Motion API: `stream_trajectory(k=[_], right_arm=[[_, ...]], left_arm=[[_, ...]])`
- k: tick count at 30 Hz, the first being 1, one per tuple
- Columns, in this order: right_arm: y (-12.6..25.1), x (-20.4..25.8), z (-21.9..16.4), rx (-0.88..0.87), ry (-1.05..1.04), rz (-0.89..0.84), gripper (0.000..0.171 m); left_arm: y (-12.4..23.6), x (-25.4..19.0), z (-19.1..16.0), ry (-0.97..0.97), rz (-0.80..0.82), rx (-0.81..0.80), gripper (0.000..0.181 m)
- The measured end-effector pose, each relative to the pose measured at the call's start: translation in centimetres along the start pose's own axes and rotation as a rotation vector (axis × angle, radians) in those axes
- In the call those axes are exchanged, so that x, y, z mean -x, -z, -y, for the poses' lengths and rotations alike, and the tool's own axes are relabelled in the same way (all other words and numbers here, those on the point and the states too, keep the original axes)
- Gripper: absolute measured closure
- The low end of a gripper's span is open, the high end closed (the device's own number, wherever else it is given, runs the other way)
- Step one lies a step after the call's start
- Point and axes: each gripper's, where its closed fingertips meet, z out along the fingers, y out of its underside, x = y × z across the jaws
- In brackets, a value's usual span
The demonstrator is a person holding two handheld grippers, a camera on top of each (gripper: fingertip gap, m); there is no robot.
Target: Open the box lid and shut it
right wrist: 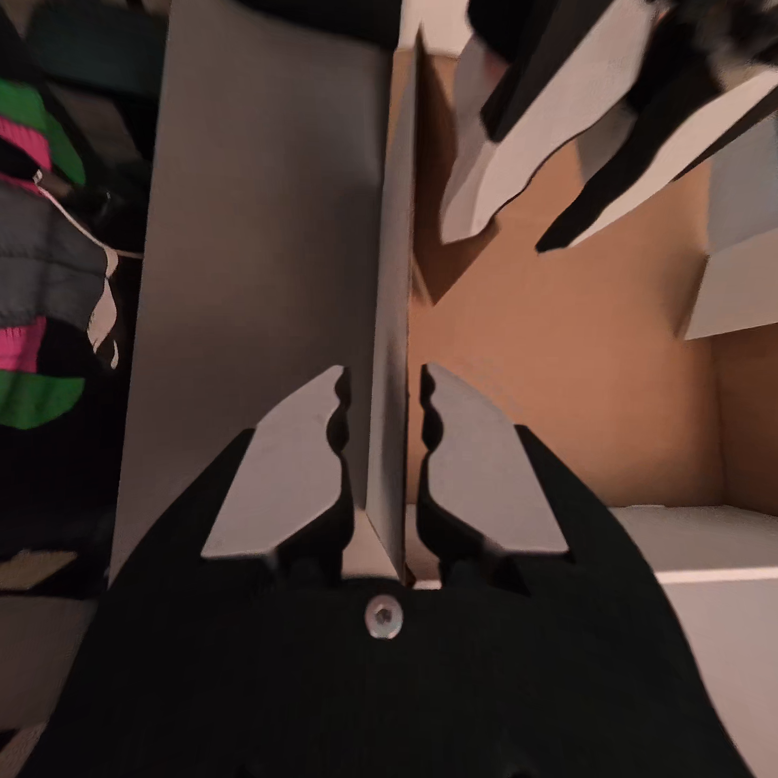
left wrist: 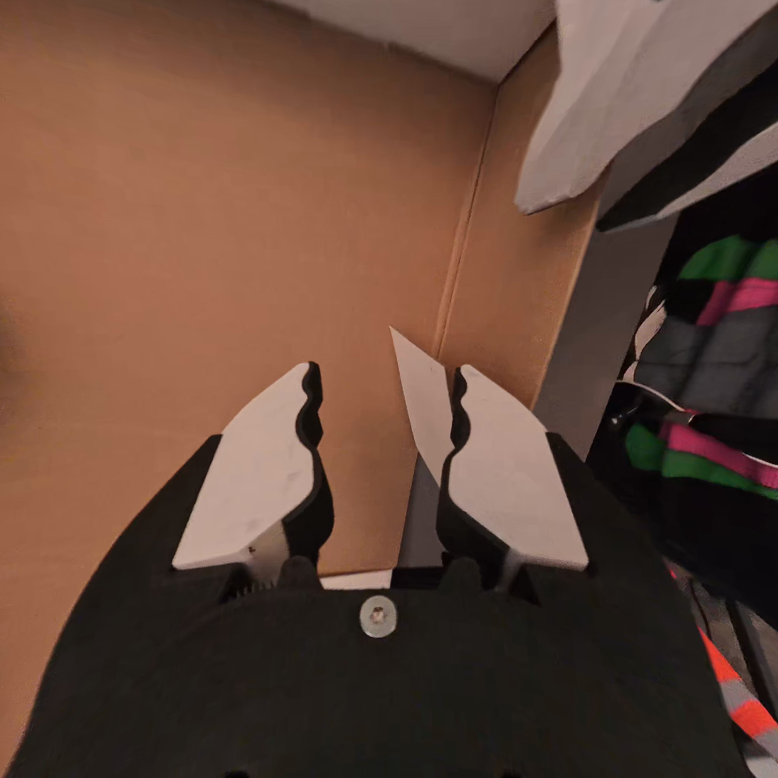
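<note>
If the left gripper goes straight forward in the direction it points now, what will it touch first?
Probably the brown inner cardboard wall of the box, which fills the view ahead of the open left gripper. A white flap edge lies close by its right finger, so depth is uncertain.

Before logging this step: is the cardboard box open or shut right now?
Open. The box's brown inside is exposed, and a white lid flap stands on edge between the right tool's parted fingers.
</note>
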Motion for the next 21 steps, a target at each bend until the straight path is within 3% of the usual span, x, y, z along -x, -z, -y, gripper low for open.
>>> stream_trajectory(k=[7, 11, 21], right_arm=[[-0.3, 0.3, -0.8, 0.045, -0.121, 0.045, 0.168], [-0.3, 0.3, -0.8, 0.047, -0.136, 0.04, 0.168], [-0.3, 0.4, -0.7, 0.044, -0.131, 0.017, 0.168]], left_arm=[[1.7, 6.2, -3.6, 0.062, 0.347, 0.131, 0.16], [2.0, 5.8, -6.0, 0.224, 0.228, 0.07, 0.174], [3.1, 4.1, -9.4, 0.269, 0.22, -0.063, 0.171]])
